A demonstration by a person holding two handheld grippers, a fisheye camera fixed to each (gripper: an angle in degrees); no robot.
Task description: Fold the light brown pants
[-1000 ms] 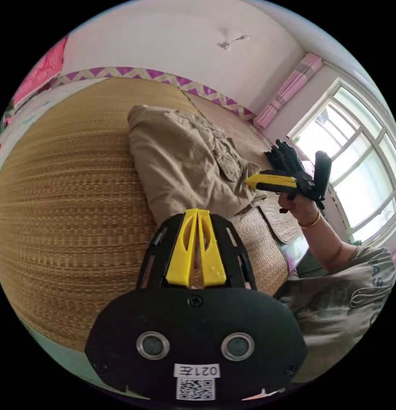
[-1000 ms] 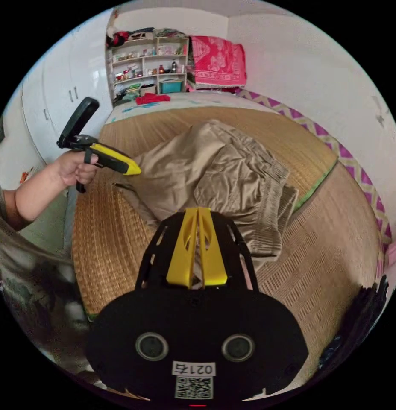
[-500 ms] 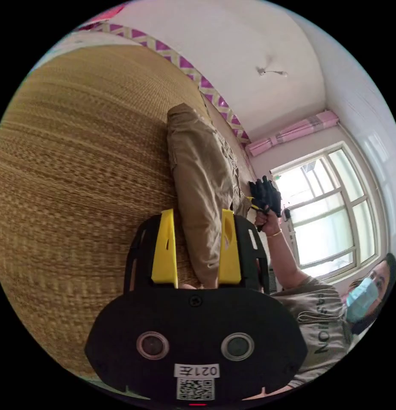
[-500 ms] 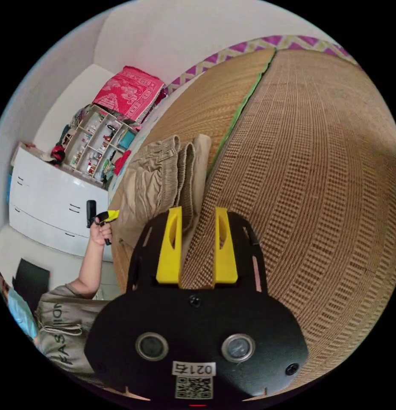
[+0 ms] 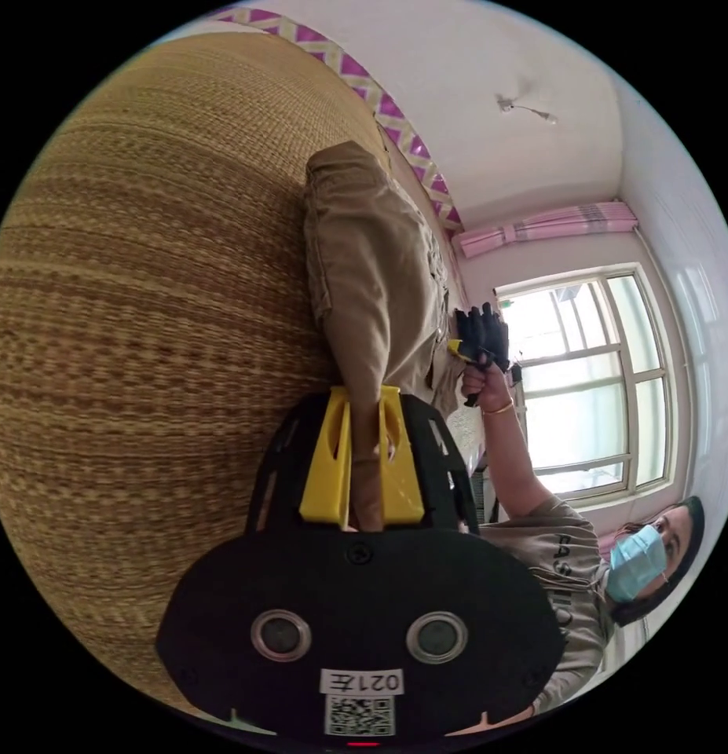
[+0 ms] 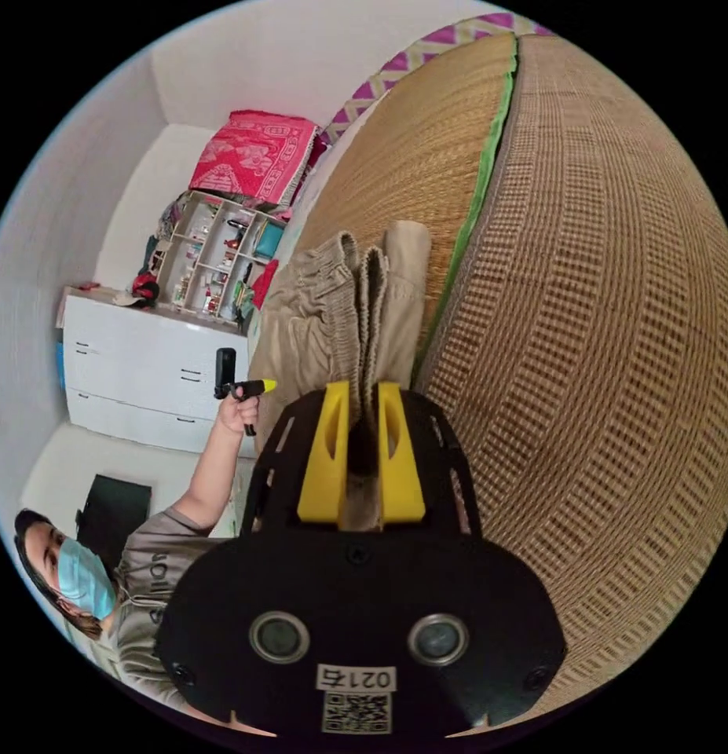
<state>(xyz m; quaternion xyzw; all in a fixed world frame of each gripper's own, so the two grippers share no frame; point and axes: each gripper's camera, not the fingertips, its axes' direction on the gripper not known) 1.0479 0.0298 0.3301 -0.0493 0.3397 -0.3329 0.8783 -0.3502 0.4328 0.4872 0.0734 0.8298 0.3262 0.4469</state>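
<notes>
Light brown pants (image 5: 371, 267) are laid on a woven straw mat (image 5: 144, 314), and their near edge is clamped between the yellow jaws of the left gripper (image 5: 362, 459). In the right gripper view the elastic waistband end of the pants (image 6: 340, 314) is pinched by both jaws of the right gripper (image 6: 362, 455). The mat is spread over a bed, with a green-edged seam (image 6: 477, 204) between two mat pieces. Farther off, a person's hand (image 5: 481, 381) is seen beside the pants, then a bright window (image 5: 583, 377), pink curtains (image 5: 544, 228) and a white wall. In the right gripper view a white cabinet (image 6: 136, 377), a cluttered shelf (image 6: 214, 251) and a red blanket (image 6: 261, 157) are seen at the far side.

Half a second ago both pairs of jaws were spread apart around the cloth; now they are closed on it.

The pants are folded into a narrow bundle whose long axis runs away from each camera across the mat.
</notes>
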